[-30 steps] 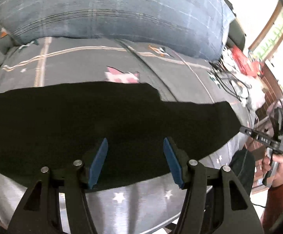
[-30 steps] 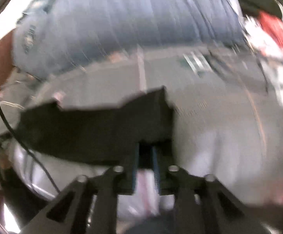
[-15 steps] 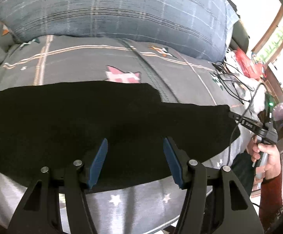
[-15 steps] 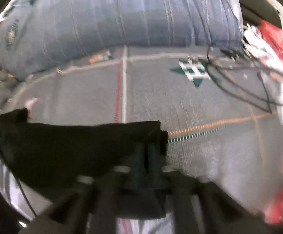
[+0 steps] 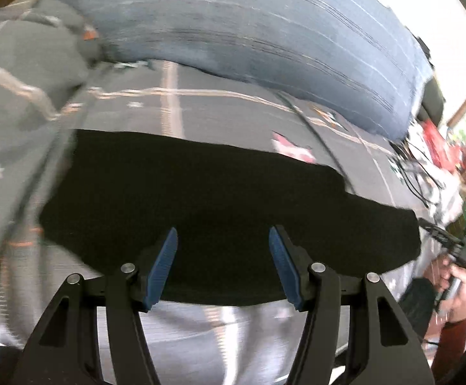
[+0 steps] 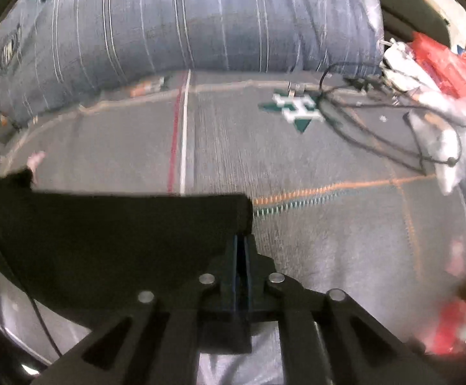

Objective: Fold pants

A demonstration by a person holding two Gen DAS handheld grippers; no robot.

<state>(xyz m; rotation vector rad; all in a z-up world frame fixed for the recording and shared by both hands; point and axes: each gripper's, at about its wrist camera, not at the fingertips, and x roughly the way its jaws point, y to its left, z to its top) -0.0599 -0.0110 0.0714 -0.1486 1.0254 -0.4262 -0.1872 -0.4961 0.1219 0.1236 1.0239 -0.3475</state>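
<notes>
Black pants [image 5: 220,211] lie spread flat across a grey patterned bed cover [image 5: 233,115]. My left gripper [image 5: 223,243] is open and empty, its blue pads just above the pants' near edge. My right gripper [image 6: 241,240] is shut on the right end of the pants [image 6: 120,234], at their corner. In the left wrist view that gripper [image 5: 438,234] shows at the pants' far right end, with the holding hand below it.
A big blue striped pillow [image 5: 265,32] lies along the back of the bed; it also shows in the right wrist view [image 6: 184,22]. Black cables [image 6: 377,122], white items and red packaging [image 6: 447,61] sit at the right side.
The left wrist view has swung left, so the pants' left end now shows. The right gripper has carried the pants' end outward and down toward the bed, still shut on it.
</notes>
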